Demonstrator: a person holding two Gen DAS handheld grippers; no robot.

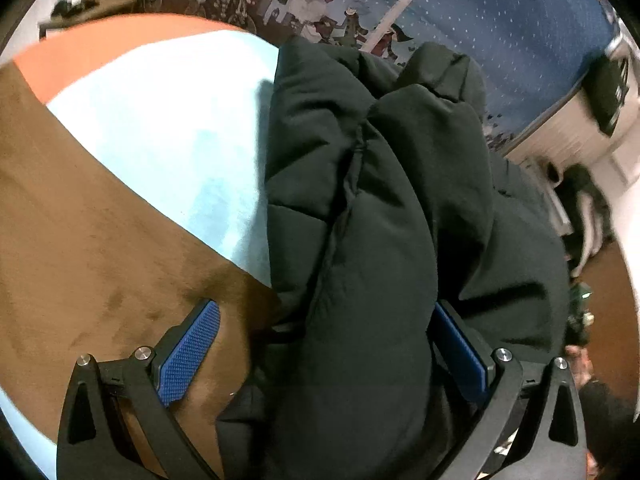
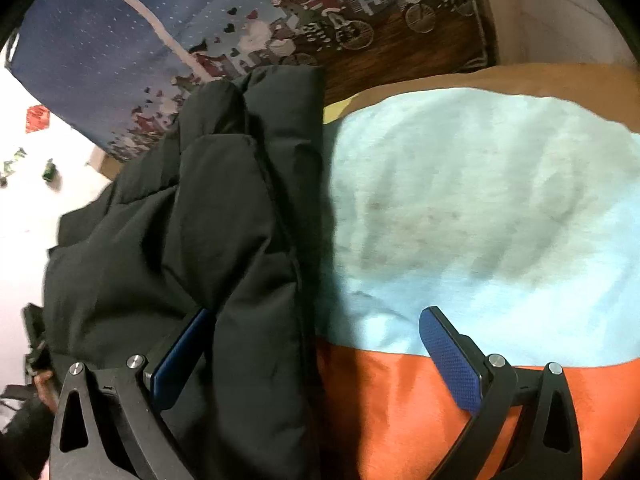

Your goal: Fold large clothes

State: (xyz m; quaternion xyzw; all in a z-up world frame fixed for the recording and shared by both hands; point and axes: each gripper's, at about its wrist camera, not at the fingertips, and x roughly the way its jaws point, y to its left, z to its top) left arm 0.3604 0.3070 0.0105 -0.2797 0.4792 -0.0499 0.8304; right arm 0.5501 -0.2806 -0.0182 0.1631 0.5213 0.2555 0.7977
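A black padded jacket (image 1: 376, 216) lies bunched on the bed, its folded bulk running from the foreground away from me. My left gripper (image 1: 326, 350) stands open and wide. A thick fold of the jacket fills the gap between its blue pads (image 1: 188, 352), and the right pad is pressed against the cloth. In the right wrist view the same jacket (image 2: 208, 232) fills the left half. My right gripper (image 2: 316, 360) is also open, straddling the jacket's right edge. Its left pad (image 2: 180, 360) sinks into the cloth, and its right finger hangs over the bedcover.
The bedcover has a light blue panel (image 2: 480, 208), an orange band (image 2: 400, 420) and a brown plush part (image 1: 88, 240). A blue cartoon-printed cloth (image 1: 480, 20) lies beyond the jacket. A person's hand (image 1: 580, 360) shows at the lower right edge. White furniture (image 1: 568, 132) stands at the far right.
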